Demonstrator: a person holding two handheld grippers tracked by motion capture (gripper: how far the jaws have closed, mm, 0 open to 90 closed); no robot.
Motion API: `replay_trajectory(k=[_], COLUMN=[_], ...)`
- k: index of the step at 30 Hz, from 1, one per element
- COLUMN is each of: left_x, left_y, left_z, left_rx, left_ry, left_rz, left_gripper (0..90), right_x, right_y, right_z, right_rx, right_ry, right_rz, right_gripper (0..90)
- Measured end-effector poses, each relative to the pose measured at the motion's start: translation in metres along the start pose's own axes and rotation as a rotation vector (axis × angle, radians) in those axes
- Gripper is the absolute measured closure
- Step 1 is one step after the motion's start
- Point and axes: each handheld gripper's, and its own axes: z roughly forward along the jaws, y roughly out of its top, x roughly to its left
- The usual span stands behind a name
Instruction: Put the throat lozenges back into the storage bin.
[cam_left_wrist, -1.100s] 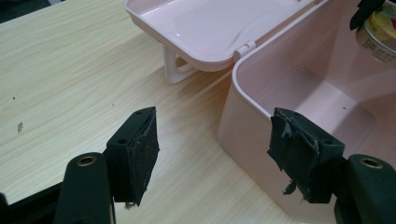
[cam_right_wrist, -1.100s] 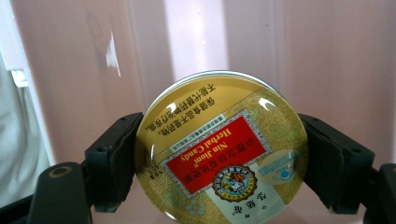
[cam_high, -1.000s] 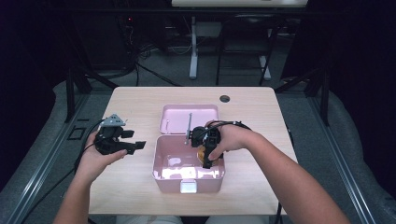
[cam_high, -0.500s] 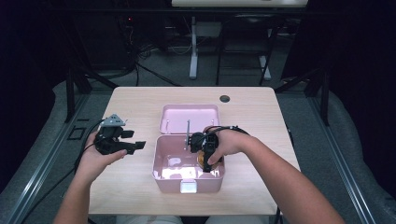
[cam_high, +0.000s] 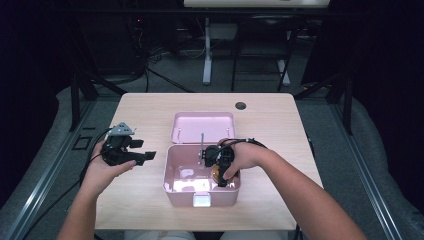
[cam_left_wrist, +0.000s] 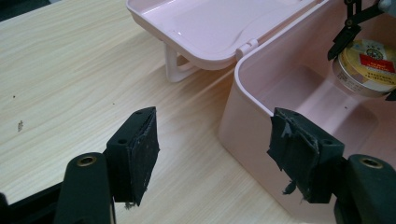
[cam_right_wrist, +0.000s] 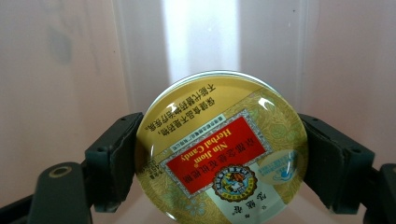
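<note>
A pink plastic box (cam_high: 200, 192) stands open near the table's front middle, its lid (cam_high: 202, 127) laid back behind it. My right gripper (cam_high: 220, 177) reaches down inside the box, shut on a round yellow candy tin (cam_right_wrist: 219, 149) with a red label. That tin (cam_left_wrist: 366, 65) hangs just above the box floor. My left gripper (cam_high: 145, 157) is held above the table left of the box, open, with nothing between its pads (cam_left_wrist: 142, 149). The box's left wall (cam_left_wrist: 247, 116) lies just ahead of its right jaw.
The wooden table (cam_high: 150, 120) has a round cable hole (cam_high: 240, 106) at the back. Bare wood stretches to the left of the box (cam_left_wrist: 70, 70). Black cables trail from both grippers. Dark floor, stands and rails surround the table.
My right gripper has lowered the tin deeper into the box, toward its front right. The left gripper has stayed where it was, open.
</note>
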Motion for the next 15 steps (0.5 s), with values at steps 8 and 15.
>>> replay_trajectory(k=[8,15], left_x=[0.000,0.000], left_y=[0.000,0.000], left_z=[0.000,0.000], left_rx=[0.000,-0.003], left_ry=[0.003,0.004], left_rz=[0.000,-0.004], left_gripper=[32.3,32.3], right_x=[0.001,0.001], right_y=[-0.002,-0.002], right_z=[0.008,0.014], right_rx=[0.014,0.018], right_ry=[0.004,0.014], right_rz=[-0.020,-0.029], right_gripper=[19.9,19.9])
